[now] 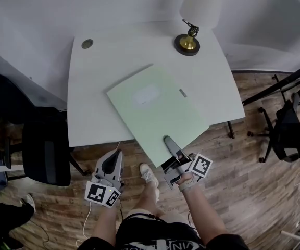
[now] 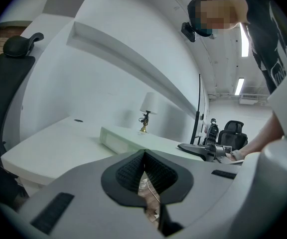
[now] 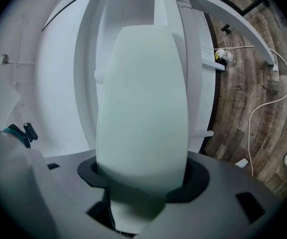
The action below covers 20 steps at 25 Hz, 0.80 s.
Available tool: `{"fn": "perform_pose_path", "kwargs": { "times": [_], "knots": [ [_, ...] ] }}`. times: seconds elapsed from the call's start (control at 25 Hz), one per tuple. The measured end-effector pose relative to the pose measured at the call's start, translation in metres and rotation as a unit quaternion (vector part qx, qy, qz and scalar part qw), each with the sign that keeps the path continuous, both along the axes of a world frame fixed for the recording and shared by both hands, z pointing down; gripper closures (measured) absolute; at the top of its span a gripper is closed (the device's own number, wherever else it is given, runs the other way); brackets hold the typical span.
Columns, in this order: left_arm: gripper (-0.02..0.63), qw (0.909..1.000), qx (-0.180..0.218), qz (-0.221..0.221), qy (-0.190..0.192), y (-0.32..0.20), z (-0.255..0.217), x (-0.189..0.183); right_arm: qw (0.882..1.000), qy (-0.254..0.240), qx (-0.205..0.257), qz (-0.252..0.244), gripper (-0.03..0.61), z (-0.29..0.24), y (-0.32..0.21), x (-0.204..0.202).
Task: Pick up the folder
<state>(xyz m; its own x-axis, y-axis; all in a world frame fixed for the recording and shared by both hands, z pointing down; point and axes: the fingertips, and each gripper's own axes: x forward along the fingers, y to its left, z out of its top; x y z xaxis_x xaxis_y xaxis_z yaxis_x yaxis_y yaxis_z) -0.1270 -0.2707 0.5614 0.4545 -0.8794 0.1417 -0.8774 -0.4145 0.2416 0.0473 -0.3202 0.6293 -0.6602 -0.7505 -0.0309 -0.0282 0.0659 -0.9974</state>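
The pale green, flat rectangular folder (image 1: 158, 108) lies turned at an angle on the white rectangular surface (image 1: 98, 87), in the middle of the head view. Its lower corner juts past the surface's near edge and hangs over the wooden plank floor (image 1: 254, 191). Most of it looks to rest flat, so it has not been lifted yet.

The right gripper (image 1: 168, 141) is at that overhanging corner, just below the centre of the head view. One jaw lies over the top of the sheet and the other is hidden beneath it. In the right gripper view the green sheet fills the gap between the jaws, which stand wide apart around it. They do not seem to be pressing on it, so I judge the folder bracketed but not yet clamped.

The left gripper (image 1: 117, 154) hangs at the lower left of centre, off the surface's edge and well apart from the folder. Its jaws are clenched together with nothing between them.

A lamp with a white shade and a brass stem on a dark round base (image 1: 199, 4) stands at the surface's far edge, near the top of the frame. A black office chair (image 1: 46, 150) sits at the left.

By my reading the approach is done. What is left is pinching the corner and raising the folder clear.
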Motion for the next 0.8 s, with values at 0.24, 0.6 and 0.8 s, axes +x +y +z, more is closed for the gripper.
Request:
{"fn": "perform_pose_path", "kwargs": {
  "times": [0.24, 0.6, 0.8],
  "knots": [
    [0.600, 1.0000, 0.000, -0.009, 0.002, 0.005, -0.002, -0.005, 1.000, 0.017, 0.003, 0.013, 0.285, -0.001, 0.001, 0.012],
    [0.600, 0.9999, 0.012, -0.007, -0.003, 0.008, -0.020, -0.001, 0.995, 0.088, 0.034, 0.026, 0.287, -0.021, -0.001, 0.039],
    [0.601, 0.9998, 0.020, -0.007, -0.005, 0.014, -0.029, -0.002, 0.992, 0.111, 0.053, 0.035, 0.290, -0.036, 0.000, 0.051]
  ]
}}
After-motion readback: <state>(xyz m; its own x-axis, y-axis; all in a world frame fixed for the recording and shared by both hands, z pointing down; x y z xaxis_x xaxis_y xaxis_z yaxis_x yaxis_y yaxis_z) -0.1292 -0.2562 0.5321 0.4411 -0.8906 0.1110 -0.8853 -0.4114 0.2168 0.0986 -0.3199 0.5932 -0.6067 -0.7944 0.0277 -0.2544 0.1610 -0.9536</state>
